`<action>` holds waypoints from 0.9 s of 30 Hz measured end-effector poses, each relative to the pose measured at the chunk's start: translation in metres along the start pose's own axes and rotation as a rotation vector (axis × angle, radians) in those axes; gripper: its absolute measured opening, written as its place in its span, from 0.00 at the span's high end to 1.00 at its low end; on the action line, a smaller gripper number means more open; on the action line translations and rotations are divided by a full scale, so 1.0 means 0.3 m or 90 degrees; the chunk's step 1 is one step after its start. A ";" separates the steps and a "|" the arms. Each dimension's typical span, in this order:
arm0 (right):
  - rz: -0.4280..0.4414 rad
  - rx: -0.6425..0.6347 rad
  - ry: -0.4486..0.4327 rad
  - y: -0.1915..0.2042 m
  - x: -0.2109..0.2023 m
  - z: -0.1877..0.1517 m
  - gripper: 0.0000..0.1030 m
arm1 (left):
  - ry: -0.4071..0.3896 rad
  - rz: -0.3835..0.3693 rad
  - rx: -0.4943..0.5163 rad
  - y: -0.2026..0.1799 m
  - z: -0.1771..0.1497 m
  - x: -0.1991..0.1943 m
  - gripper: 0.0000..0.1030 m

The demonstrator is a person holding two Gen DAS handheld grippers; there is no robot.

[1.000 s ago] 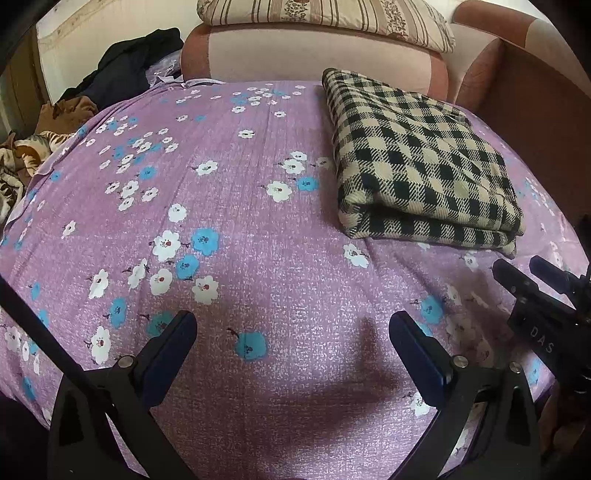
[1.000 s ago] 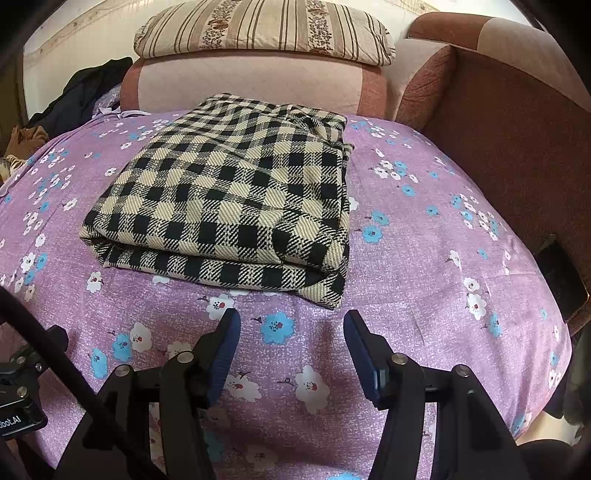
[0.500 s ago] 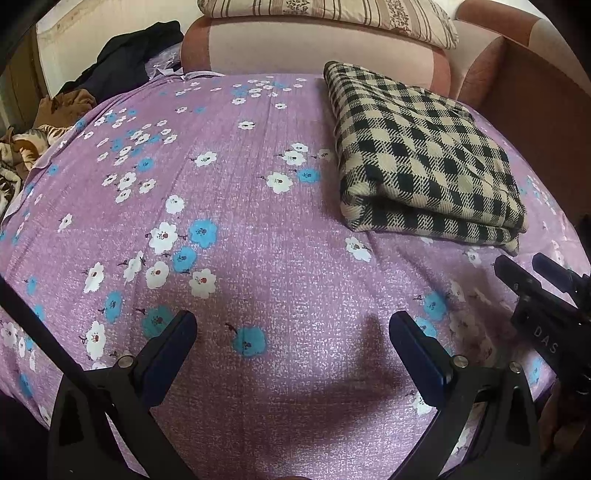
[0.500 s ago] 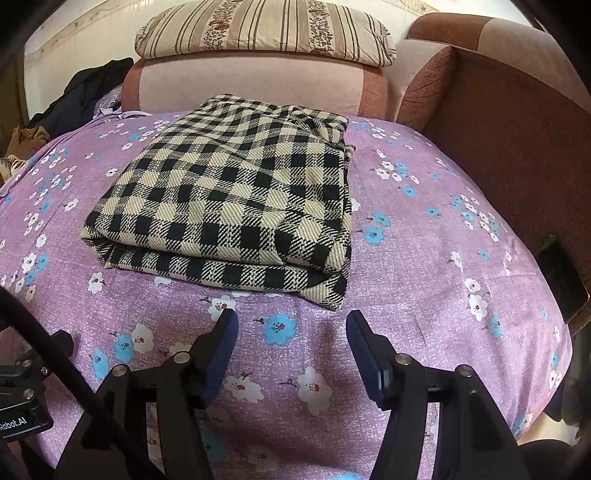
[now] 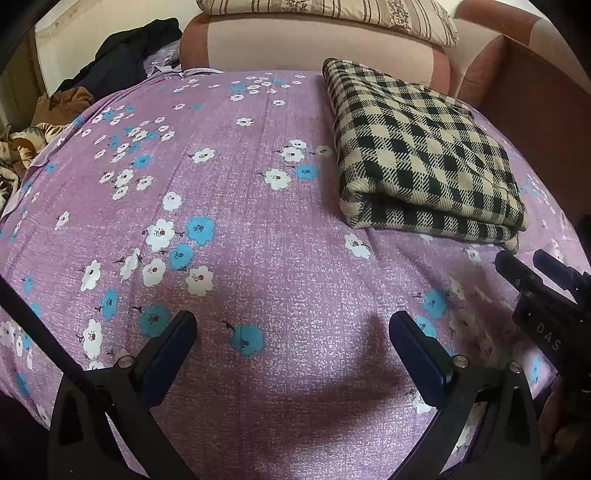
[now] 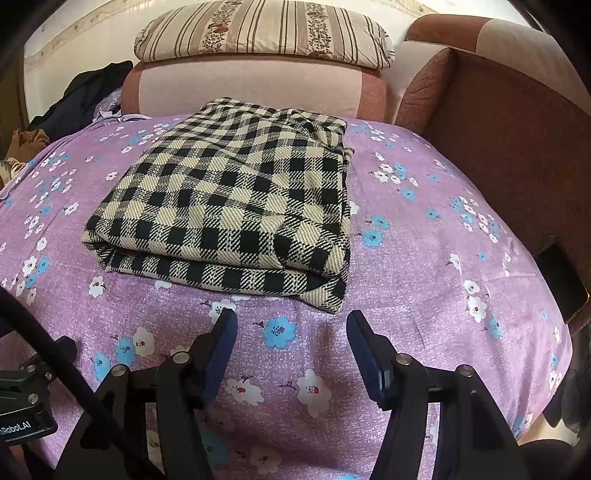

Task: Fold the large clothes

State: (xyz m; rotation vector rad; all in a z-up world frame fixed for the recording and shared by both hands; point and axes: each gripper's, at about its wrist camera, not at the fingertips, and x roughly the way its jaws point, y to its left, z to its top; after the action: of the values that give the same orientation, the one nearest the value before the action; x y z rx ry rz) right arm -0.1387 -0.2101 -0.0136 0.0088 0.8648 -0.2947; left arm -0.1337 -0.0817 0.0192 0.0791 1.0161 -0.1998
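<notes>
Compared with a second ago, the folded black-and-cream checked garment (image 5: 424,155) sits slightly lower and larger in the left wrist view, and in the right wrist view it has slid a little farther from the right tool; its folded shape is unchanged, and both tools keep the same spread.

The garment lies flat on the purple bedsheet printed with white and blue flowers (image 5: 229,229), a thick rectangular stack of layers. Its long axis runs from the near fold toward the pink and maroon padded headboard (image 6: 247,88), and the rounded folded edge faces the cameras. The far end, nearest the headboard, is a bit rumpled. The garment lies toward the brown upholstered side panel (image 6: 517,155), with bare sheet on all sides of it.

The left tool (image 5: 291,343) hovers low over the sheet, well to the left of the garment, its blue-padded fingers (image 5: 170,350) spread wide with nothing between them. It points toward the headboard.

The right tool (image 6: 290,345) sits just in front of the garment's near right corner, apart from it, fingers moderately spread and empty, also aimed at the headboard. A striped floral pillow (image 6: 262,33) rests on top of the headboard, and dark clothes (image 5: 125,62) are heaped to its left.
</notes>
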 end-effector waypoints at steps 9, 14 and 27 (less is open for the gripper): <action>-0.001 -0.004 0.005 0.003 0.006 -0.002 0.36 | -0.007 0.001 0.006 -0.003 -0.002 -0.008 0.00; 0.000 -0.007 0.002 0.003 0.005 -0.002 0.36 | -0.007 -0.003 0.011 -0.009 -0.003 -0.010 0.00; -0.001 -0.010 0.003 -0.001 0.007 -0.003 0.36 | -0.008 -0.003 0.014 -0.001 -0.008 -0.014 0.00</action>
State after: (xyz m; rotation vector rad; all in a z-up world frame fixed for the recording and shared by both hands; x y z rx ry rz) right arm -0.1381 -0.2107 -0.0158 -0.0060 0.8722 -0.2888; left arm -0.1379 -0.0810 0.0213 0.0956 1.0013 -0.2165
